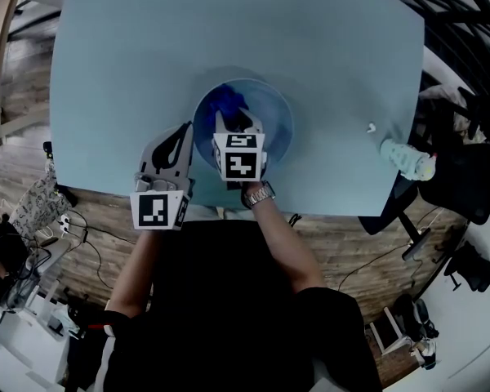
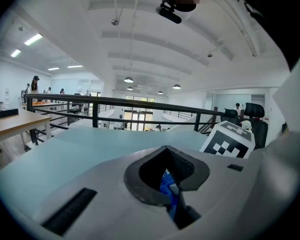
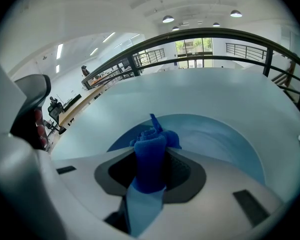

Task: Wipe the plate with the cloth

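A round blue plate (image 1: 271, 111) lies on the light blue table (image 1: 131, 72), close to its near edge. A darker blue cloth (image 1: 228, 103) rests bunched on the plate's left half. My right gripper (image 1: 233, 121) is over the plate and shut on the cloth (image 3: 150, 151), whose folded end pokes out past the jaws above the plate (image 3: 217, 134). My left gripper (image 1: 188, 134) sits at the plate's left rim. In the left gripper view the gripper (image 2: 169, 184) is shut with a sliver of blue, apparently the rim (image 2: 165, 186), pinched between its jaws.
A white bottle-like object (image 1: 408, 158) lies near the table's right edge, with a small white bit (image 1: 371, 126) beside it. A black office chair (image 1: 465, 182) stands just right of the table. The table's near edge (image 1: 310, 211) runs right behind my grippers.
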`<state>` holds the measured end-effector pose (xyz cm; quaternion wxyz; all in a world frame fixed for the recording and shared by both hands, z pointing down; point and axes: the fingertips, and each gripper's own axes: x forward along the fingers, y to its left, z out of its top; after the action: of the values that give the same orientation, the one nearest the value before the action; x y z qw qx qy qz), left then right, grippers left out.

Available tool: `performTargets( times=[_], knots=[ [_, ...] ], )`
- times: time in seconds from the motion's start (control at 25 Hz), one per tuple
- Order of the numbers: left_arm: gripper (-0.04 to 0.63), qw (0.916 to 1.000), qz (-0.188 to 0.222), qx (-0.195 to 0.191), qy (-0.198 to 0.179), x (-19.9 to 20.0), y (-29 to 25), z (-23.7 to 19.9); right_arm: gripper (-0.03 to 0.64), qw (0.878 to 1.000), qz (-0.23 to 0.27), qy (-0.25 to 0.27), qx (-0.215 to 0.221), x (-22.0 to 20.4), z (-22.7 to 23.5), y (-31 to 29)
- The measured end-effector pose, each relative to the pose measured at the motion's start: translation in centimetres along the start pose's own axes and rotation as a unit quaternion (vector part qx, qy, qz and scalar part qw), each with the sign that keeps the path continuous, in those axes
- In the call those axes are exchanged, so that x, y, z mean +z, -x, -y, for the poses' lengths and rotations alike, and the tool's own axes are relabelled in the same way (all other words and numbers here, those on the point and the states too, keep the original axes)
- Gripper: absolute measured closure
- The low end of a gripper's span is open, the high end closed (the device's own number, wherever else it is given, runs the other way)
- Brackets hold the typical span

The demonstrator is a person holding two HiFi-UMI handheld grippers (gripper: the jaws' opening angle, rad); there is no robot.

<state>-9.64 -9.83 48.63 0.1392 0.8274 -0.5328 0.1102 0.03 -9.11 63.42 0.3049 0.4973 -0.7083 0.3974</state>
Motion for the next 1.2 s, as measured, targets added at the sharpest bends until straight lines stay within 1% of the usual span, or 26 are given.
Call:
performTargets(
  times=[0.64, 0.76, 1.2],
  knots=[
    [0.595, 0.9996, 0.006, -0.028, -0.005, 0.6, -0.7, 2.9, 0.497, 0.999, 0.008, -0.027, -0.034, -0.7, 4.5, 1.9],
    [0.595, 0.9994, 0.008, -0.034, -0.006, 0.6, -0.6, 3.6, 0.497, 0.999, 0.006, -0.033, -0.042, -1.1, 5.4, 2.4],
    [0.594, 0.9992, 0.010, -0.038, -0.008, 0.9, -0.1, 4.5, 0.497, 0.997, -0.009, -0.034, -0.070, -1.9, 7.7, 3.5]
  ],
)
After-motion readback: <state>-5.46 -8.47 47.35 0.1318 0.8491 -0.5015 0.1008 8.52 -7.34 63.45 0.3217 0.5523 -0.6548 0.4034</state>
